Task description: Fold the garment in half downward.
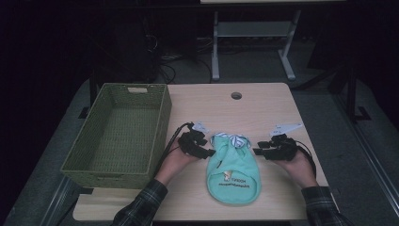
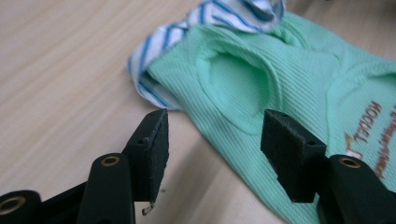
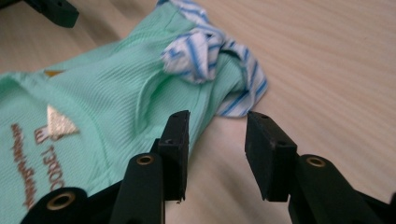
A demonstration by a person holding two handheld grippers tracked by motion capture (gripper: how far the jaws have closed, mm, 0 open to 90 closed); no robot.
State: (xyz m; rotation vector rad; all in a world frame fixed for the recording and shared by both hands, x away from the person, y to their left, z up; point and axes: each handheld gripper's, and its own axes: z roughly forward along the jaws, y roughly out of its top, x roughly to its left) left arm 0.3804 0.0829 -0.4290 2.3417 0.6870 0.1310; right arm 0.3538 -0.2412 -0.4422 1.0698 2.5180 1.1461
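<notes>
Mint-green ribbed garment with blue-striped white trim (image 1: 233, 172) lies flat on light wooden bench (image 1: 263, 108), between your hands. Your left hand-held gripper (image 2: 212, 140) spread, pinching nothing. Your right hand-held gripper (image 3: 217, 140) spread, empty, beside garment edge.

Pale wood-grain surface (image 1: 263, 110), round hole (image 1: 236, 95) near far edge. Carried green woven basket (image 1: 120, 134) at left, mint garment (image 1: 233, 167) with striped trim lay flat mid-front.
</notes>
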